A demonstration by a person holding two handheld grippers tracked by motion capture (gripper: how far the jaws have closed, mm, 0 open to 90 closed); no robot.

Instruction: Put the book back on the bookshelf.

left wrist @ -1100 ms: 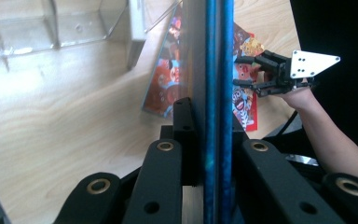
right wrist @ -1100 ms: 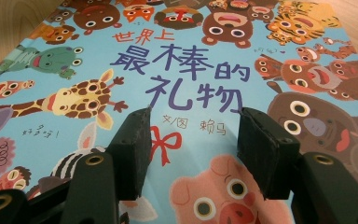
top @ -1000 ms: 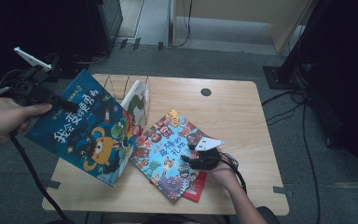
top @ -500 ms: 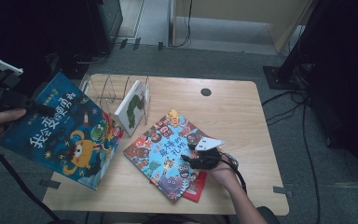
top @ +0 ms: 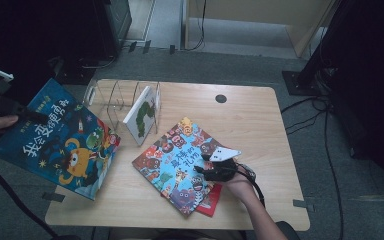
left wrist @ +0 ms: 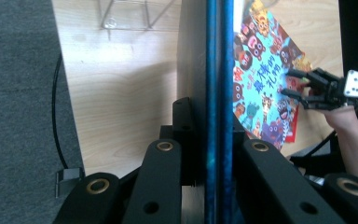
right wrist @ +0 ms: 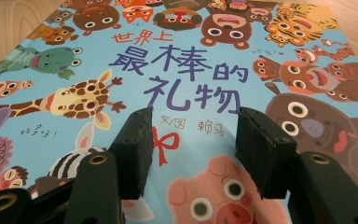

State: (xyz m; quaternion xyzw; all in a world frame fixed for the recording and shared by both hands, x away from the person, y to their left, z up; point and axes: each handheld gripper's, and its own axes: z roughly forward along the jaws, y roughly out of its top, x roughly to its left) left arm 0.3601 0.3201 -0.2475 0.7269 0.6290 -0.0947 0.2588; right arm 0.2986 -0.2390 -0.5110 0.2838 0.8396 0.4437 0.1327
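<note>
Left gripper point(left wrist: 214, 140) clamped on edge of large dark-blue picture book with orange monster cover point(top: 60, 142), held tilted off left edge of light wooden table point(top: 260, 125), lower corner over tabletop. Right gripper point(right wrist: 193, 140) jaws apart, nothing between them, resting over light-blue animal-cover picture book point(top: 180, 165) lying flat near table front. Red book point(top: 211, 202) peeks out beneath it. Clear wire book rack point(top: 117, 100) at back left, white caterpillar book point(top: 141, 115) leaning in it.

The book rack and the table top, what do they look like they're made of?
Book rack: thin bent wire, apparently metal, with a see-through base, likely clear plastic. Table top: pale wood or wood-look laminate, matte, showing faint grain lines and rounded corners.
</note>
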